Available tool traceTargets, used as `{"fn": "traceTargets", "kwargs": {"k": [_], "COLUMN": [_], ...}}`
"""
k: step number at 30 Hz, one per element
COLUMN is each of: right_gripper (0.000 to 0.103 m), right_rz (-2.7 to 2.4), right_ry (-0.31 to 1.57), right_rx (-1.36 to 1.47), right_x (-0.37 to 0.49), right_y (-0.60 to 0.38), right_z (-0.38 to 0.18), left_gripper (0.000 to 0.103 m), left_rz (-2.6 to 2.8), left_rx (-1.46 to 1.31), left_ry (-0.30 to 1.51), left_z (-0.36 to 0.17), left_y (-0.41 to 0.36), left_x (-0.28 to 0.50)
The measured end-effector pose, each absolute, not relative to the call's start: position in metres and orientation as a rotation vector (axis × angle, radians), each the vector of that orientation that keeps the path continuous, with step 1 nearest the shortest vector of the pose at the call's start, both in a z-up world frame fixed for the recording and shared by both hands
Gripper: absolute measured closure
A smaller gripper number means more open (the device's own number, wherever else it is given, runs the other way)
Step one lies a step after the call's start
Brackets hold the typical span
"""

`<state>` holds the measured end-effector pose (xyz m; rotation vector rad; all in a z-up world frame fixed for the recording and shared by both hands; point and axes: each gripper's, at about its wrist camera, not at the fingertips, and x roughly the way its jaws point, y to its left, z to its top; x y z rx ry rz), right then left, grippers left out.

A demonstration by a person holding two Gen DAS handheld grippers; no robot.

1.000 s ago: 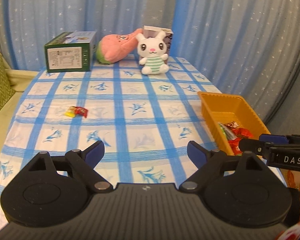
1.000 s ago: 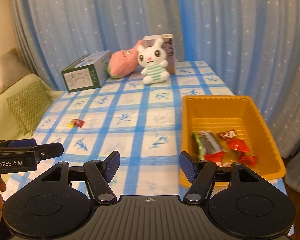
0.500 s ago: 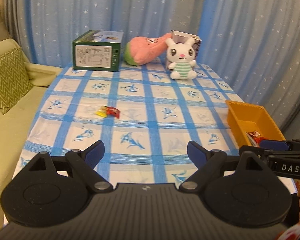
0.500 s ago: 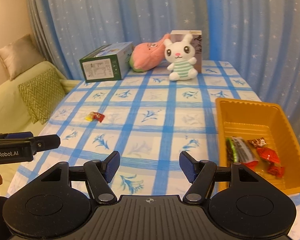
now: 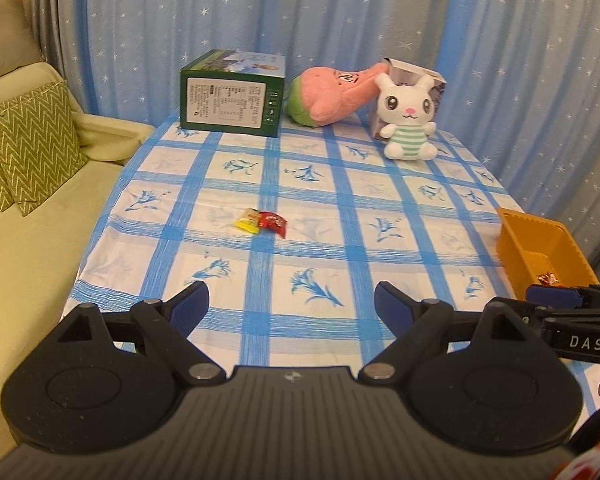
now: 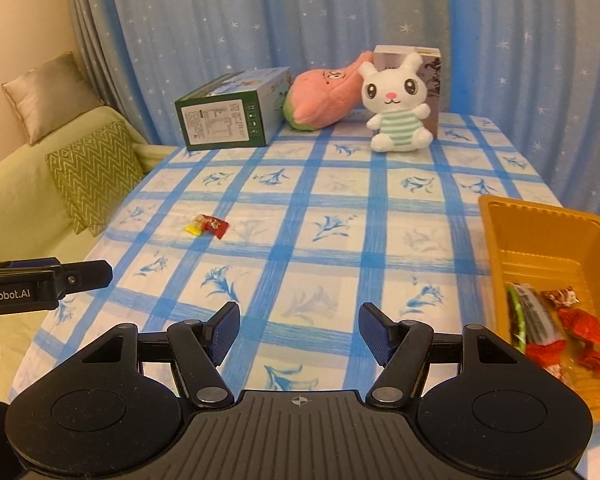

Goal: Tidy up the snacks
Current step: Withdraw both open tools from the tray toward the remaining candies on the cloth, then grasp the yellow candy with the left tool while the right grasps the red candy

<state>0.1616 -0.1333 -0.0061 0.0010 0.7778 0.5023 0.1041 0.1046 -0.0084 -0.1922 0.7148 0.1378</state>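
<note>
Right wrist view shows several wrapped snacks (image 6: 556, 324) already in the orange bin (image 6: 540, 224), two loose candies (image 6: 207, 225) left on the tablecloth (image 6: 320, 184) (well apart from it), left gripper (image 5: 291, 300) and right gripper (image 6: 299, 330) both released, empty.

- On the table (image 6: 300, 208) two small snack packets (image 6: 207, 225) lie touching each other, at about ten o'clock from the table's middle in the right wrist view.
- The tray (image 6: 540, 232) stands at the table's edge at three o'clock; several wrapped snacks (image 6: 556, 328) lie in its near part.
- At twelve o'clock, along the far edge, stand a carton (image 6: 228, 120), a plush toy lying down (image 6: 324, 96) and a rabbit toy (image 6: 398, 108), from left to right.
- A small box (image 6: 430, 80) stands just behind the rabbit toy.
- A sofa (image 6: 28, 200) with cushions (image 6: 92, 172) is beside the table at nine o'clock.
</note>
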Motion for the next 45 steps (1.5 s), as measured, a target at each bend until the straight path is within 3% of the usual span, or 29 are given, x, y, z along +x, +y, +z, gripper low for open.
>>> {"fn": "traceTargets", "kwargs": {"k": [38,45], "right_gripper": [0.038,0.051], "right_rz": [0.94,0.984], "right_ry": [0.65,0.609], "right_rx": [-0.26,-0.34], "right_x": [0.302,0.326], "right_y": [0.023,0.052], "right_z": [-0.111,-0.125], "left_gripper": [0.018,0.018], "left_rz": [0.189,0.177], "left_rx": [-0.025,-0.035], "left_ry": [0.75,0.745], "left_z": [-0.099,-0.101], "left_y": [0.203,0.206], "left_x": [0.242,0.246]}}
